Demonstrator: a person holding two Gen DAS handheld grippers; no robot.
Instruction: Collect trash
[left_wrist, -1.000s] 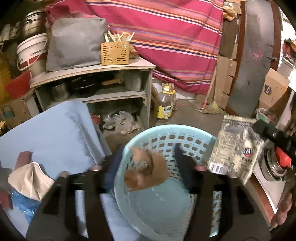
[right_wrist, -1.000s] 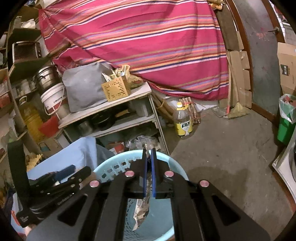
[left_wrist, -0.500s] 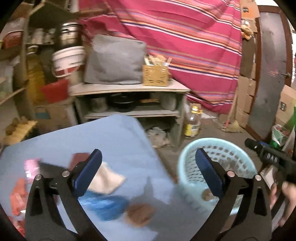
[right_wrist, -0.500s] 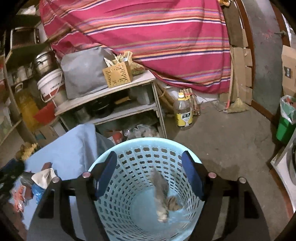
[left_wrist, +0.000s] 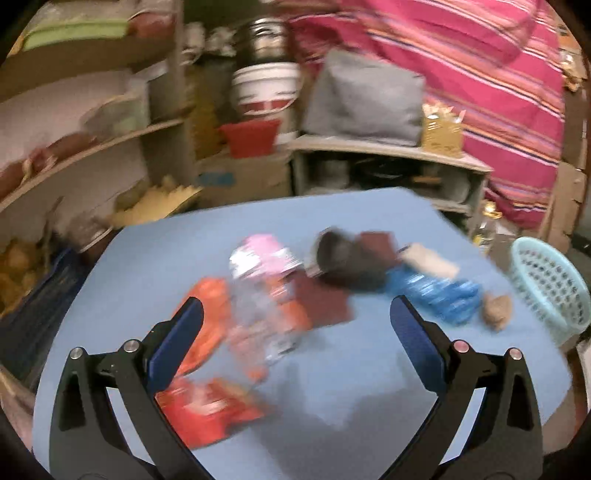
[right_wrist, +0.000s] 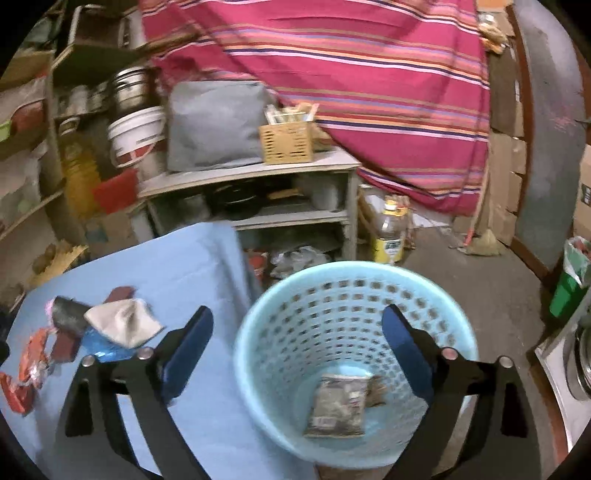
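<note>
A blurred heap of trash lies on the blue table (left_wrist: 155, 258): an orange wrapper (left_wrist: 214, 306), a pink wrapper (left_wrist: 262, 254), a dark cup (left_wrist: 332, 251), a blue wrapper (left_wrist: 432, 291), a red wrapper (left_wrist: 207, 410) and a brown lump (left_wrist: 496, 312). My left gripper (left_wrist: 295, 304) hovers open over this heap, holding nothing. The light blue basket (right_wrist: 354, 266) stands beside the table with a grey-brown packet (right_wrist: 340, 406) on its bottom. Above the basket my right gripper (right_wrist: 298, 313) has its jaws opening, with nothing between them. A white crumpled piece (right_wrist: 122, 325) lies on the table to its left.
Behind the table stands a grey shelf unit (right_wrist: 251, 170) with a grey bag (right_wrist: 218, 125) and a wooden box (right_wrist: 286, 142). A white bucket (right_wrist: 135, 134) sits left of it. An oil bottle (right_wrist: 391, 232) and a green bin (right_wrist: 569, 291) stand on the concrete floor.
My left gripper let a brown piece fall into the basket, opened wide and swung left over the table's trash. My right gripper opened, and its packet dropped into the basket.
</note>
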